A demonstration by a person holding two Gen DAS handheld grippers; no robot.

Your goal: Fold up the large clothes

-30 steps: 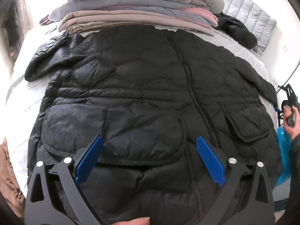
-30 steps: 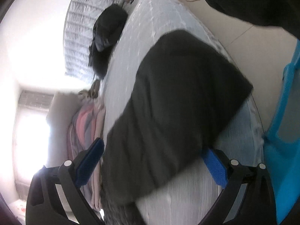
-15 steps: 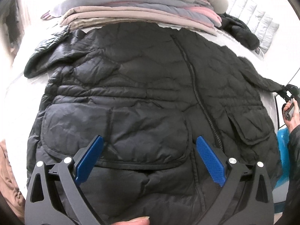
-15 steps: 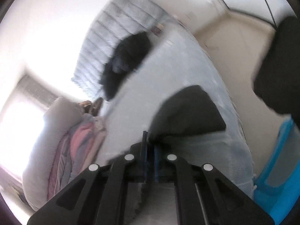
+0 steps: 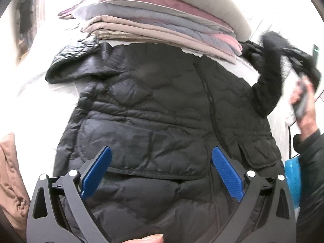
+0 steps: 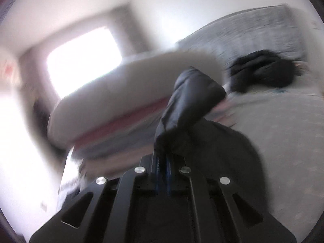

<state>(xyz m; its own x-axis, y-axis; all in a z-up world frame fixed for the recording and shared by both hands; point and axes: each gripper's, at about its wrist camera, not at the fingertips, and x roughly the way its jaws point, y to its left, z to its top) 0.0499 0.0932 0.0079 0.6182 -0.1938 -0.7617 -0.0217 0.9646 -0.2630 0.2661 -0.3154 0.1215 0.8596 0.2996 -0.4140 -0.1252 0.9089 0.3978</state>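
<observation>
In the left wrist view the left gripper (image 5: 161,172) fills the bottom edge, its arms cut off by the frame, and its blue pads (image 5: 226,175) stand wide apart with nothing between them; a fingertip (image 5: 149,239) pokes in at the very bottom. Just beyond and below those open jaws lies the black quilted jacket (image 5: 154,117), spread front up on the white bed (image 5: 34,93), zip running up its middle and a flap pocket on each side; its hem is hidden behind the gripper. In the right wrist view, badly smeared by blur, the right gripper (image 6: 162,162) has its jaws pressed together on a bunch of the jacket's sleeve (image 6: 188,105), which stands up from the pinch, lifted clear of the jacket body. The same sleeve shows at the right edge of the left view, raised beside the person's right hand (image 5: 303,109) and dark cuff, though the gripper itself is too blurred there to make out. At the left edge a brown garment (image 5: 10,182) is half cut off, and a blue object (image 5: 293,180) peeks out at the right, too hidden to name. Farther back, a stack of folded clothes (image 5: 166,22) in beige, grey and pink lies touching the jacket's collar end, crowding that side. Beyond it another dark garment (image 6: 263,73) lies before the grey padded headboard (image 6: 253,34), and a bright window (image 6: 81,56) glares behind.
</observation>
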